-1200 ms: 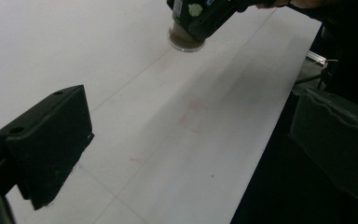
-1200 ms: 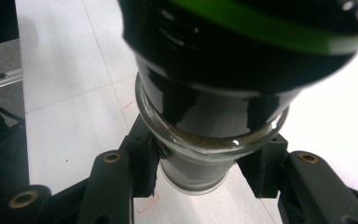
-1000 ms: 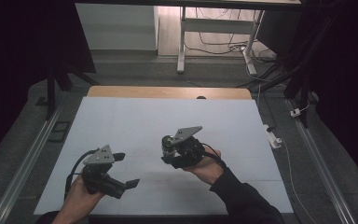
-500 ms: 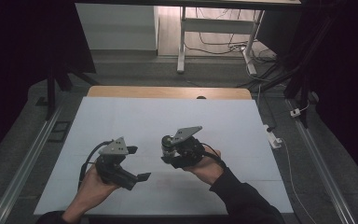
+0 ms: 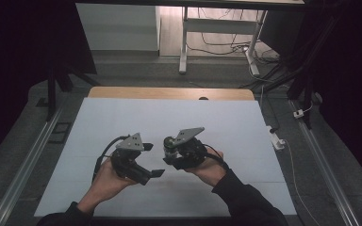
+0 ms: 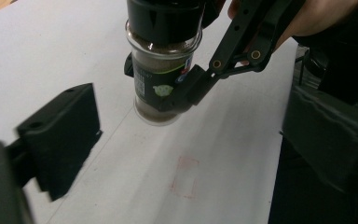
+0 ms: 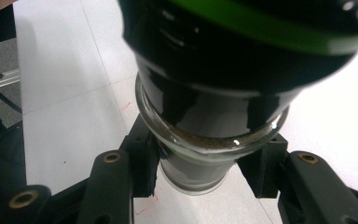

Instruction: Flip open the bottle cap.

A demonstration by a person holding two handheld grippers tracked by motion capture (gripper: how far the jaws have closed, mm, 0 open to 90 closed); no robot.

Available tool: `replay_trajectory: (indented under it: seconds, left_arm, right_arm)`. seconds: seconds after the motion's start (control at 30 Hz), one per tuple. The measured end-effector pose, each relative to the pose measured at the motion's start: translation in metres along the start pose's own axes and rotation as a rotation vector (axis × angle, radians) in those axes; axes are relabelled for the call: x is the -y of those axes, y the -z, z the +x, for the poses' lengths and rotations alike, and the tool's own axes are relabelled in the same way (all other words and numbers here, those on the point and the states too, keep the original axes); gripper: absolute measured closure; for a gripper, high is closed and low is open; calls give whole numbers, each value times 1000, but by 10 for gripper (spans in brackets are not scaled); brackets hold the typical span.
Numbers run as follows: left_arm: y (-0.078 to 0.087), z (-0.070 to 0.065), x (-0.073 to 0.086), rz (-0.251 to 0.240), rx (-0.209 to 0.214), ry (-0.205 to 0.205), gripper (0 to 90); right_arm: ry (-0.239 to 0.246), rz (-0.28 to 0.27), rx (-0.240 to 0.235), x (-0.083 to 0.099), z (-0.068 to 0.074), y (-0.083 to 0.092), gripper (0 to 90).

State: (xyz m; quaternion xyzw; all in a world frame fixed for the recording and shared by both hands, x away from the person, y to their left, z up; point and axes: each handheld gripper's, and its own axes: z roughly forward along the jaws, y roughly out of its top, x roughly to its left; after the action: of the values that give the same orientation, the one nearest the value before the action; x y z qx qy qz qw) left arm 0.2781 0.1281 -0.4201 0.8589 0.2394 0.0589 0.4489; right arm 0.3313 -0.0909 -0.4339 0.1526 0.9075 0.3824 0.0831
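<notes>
A glass spice jar [image 5: 169, 144] with a black cap and brown powder is held over the white table sheet [image 5: 122, 117]. My right gripper [image 5: 172, 156] is shut on its glass body. In the right gripper view both pads [image 7: 144, 163] press the jar [image 7: 205, 116] from either side, cap toward the camera. My left gripper [image 5: 152, 160] is just left of it with its jaws wide apart. They have just been closing a little, with nothing between them. In the left gripper view the jar [image 6: 162, 84] stands ahead of my left gripper [image 6: 191, 140], beyond the jaws.
A faint red rectangle [image 6: 184, 179] is drawn on the sheet below the jar. A wooden table edge [image 5: 169, 92] runs along the far side. Metal rails [image 5: 28, 160] flank the table, and a white power strip [image 5: 277, 140] lies off its right edge.
My left hand has carried its gripper to the right, close to the jar. The right hand and the jar have stayed where they were.
</notes>
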Motion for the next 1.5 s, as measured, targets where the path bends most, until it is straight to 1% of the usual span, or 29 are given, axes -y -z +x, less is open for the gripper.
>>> replay_trajectory:
  seconds: [0.07,0.17,0.23,0.27,0.33,0.47,0.67,0.8,0.83,1.0,1.33,1.5]
  left_arm:
    - [0,0,-1,1,2,-14,115]
    - [2,1,-4,-6,4,-21,214]
    - [4,2,-5,-14,3,-23,310]
    - [6,3,-6,-20,5,-21,344]
    - [8,5,-8,-32,18,-21,437]
    - [12,6,-11,-51,30,-28,570]
    - [11,5,-16,-45,42,-41,754]
    - [11,5,-18,-39,48,-36,869]
    - [11,5,-18,-38,49,-33,886]
    - [10,5,-20,-33,51,-27,889]
    - [7,4,-24,-13,37,-25,889]
    - [6,4,-25,-14,34,-19,890]
  right_arm:
    - [2,-2,1,0,0,0,528]
    - [2,-2,2,0,0,0,528]
    - [-1,-2,4,0,0,-1,528]
    - [2,-1,5,0,0,-1,528]
    - [6,1,5,0,0,-1,528]
    - [-1,5,3,0,1,-2,528]
    - [-1,8,2,1,0,-3,528]
    - [-3,12,1,1,1,-4,528]
    - [-3,12,-1,1,1,-4,528]
    - [-7,20,-2,1,1,-6,528]
    - [-2,31,-5,1,3,-9,529]
    - [-4,38,-6,1,3,-10,529]
